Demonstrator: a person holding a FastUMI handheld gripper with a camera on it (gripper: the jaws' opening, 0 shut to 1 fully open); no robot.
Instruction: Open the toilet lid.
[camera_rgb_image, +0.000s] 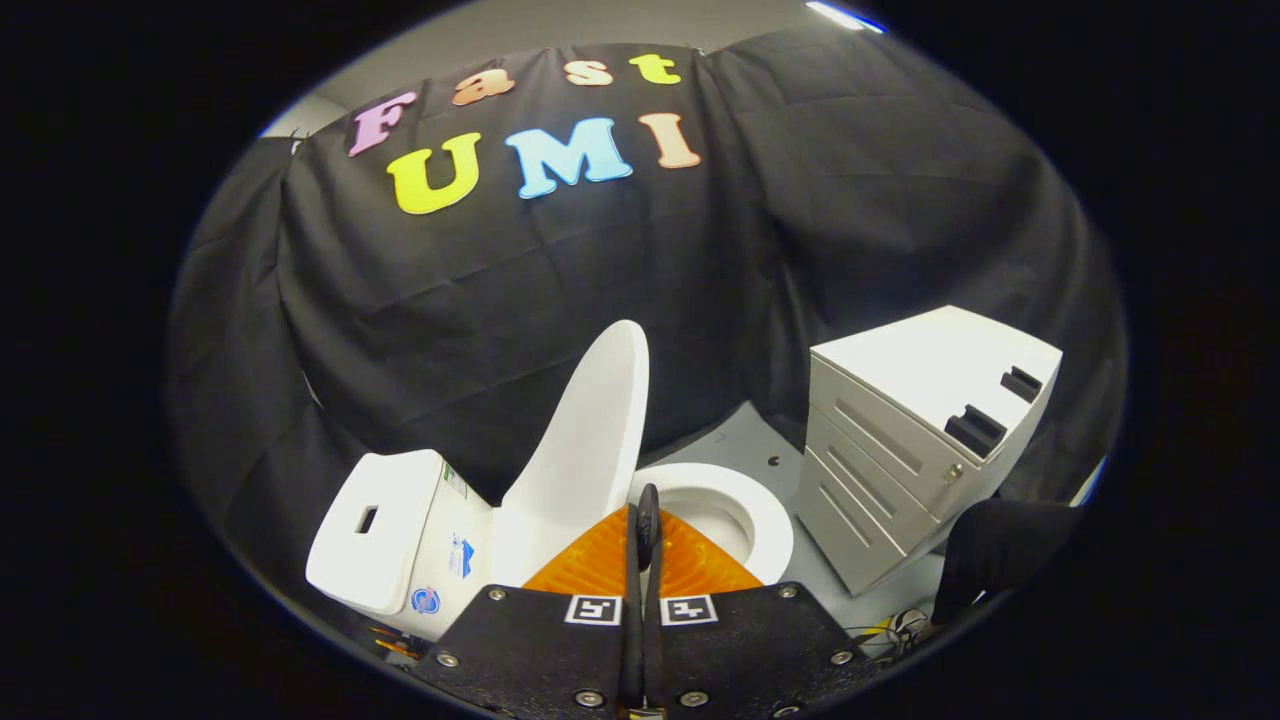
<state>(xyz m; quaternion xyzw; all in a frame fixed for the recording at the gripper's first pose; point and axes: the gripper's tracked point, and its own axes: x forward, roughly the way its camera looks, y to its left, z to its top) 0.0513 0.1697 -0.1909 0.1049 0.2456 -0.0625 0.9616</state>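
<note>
Nearest the camera, the gripper (647, 520) has its jaws pressed together, holding nothing, over the near rim of the toilet bowl (765, 515). Just beyond, the toilet lid (590, 440) stands raised, leaning back toward the tank (385, 525) (a button sits in its top). Across the floor (745, 435) stands a white drawer cabinet (915, 440).

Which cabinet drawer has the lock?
The top drawer of the white cabinet: a small round lock sits at its corner; the lower drawers have none visible. Gripper shut.
</note>
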